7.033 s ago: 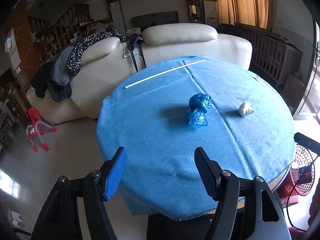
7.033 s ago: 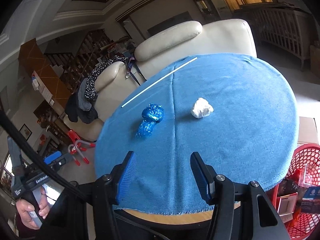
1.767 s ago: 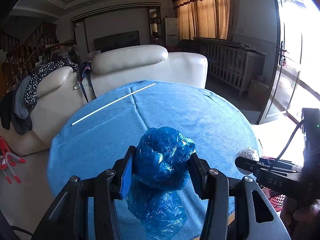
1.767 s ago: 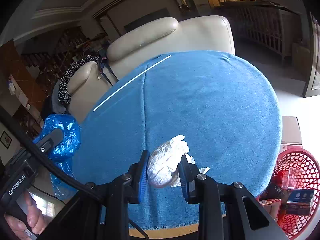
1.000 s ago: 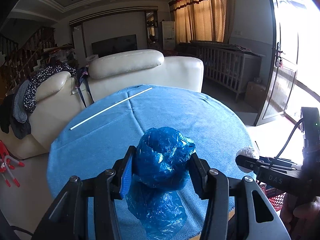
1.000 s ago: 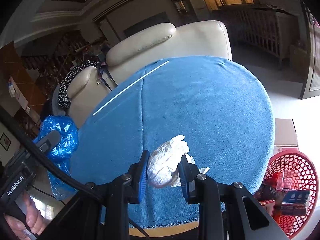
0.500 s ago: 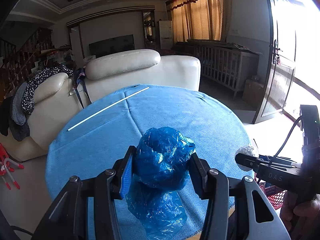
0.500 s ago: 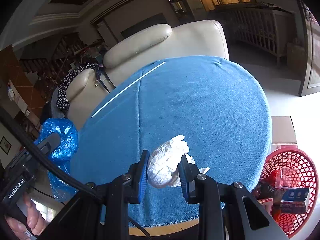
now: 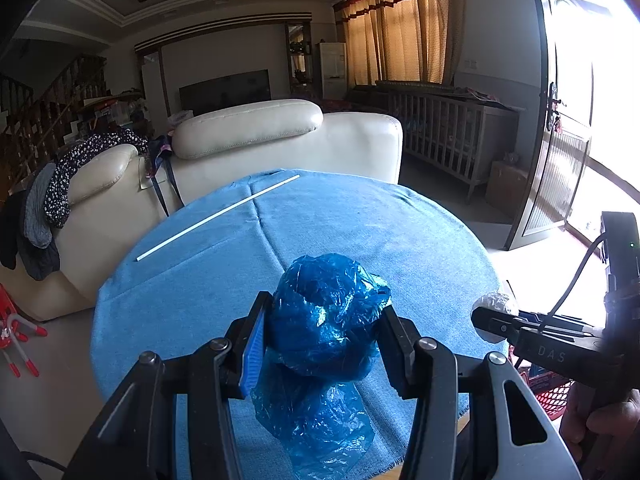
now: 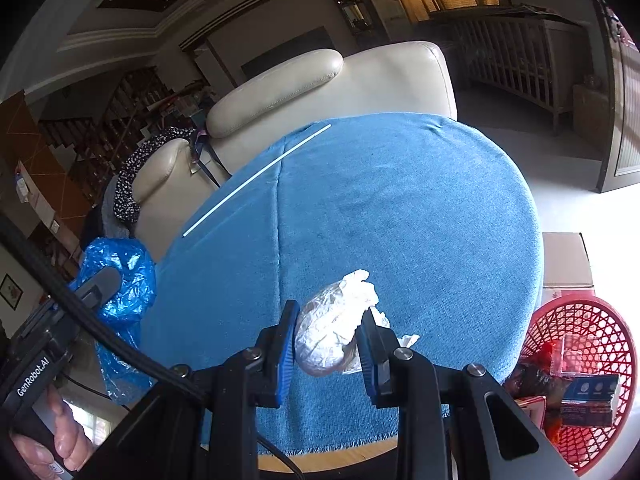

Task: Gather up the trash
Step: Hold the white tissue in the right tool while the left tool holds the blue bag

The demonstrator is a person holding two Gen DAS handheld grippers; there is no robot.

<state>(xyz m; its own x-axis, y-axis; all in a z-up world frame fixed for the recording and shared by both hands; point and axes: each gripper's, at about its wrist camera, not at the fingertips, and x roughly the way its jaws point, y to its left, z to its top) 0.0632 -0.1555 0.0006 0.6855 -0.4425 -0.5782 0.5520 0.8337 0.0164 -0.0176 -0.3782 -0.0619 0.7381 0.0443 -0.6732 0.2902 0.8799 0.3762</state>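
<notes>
Left tool (image 9: 324,340) — jaws clamped on a crumpled blue plastic bag (image 9: 326,320), whose loose tail hangs below the fingers; bag held clear above the near edge of the round counter covered in blue cloth (image 9: 400,240). Same grip as a second ago, and as nearly two seconds ago.

Right tool (image 10: 328,344) — jaws pressed on a crumpled wad of white and silvery wrapping (image 10: 332,328), lifted off the cloth, a scrap trailing to its right side. Grip unchanged over the last second.

Seven seconds ago both tools stood with jaws wide and nothing between them, and both pieces of trash lay on the cloth near the middle of the counter: the blue bag to the left, the white wad to the right. Now that patch of cloth is bare.

Thin white rod (image 9: 216,218) — lies diagonally across the far left part of the counter, where it lay before.

Red plastic lattice basket (image 10: 580,320) — on the floor just beside the counter's right edge, below the right tool; holds small cartons and packets.

Cream leather sofa (image 9: 280,140) — behind the counter, clothing draped over its left end.

A hand (image 10: 60,448) grips the left tool's handle, seen from the right wrist view.
</notes>
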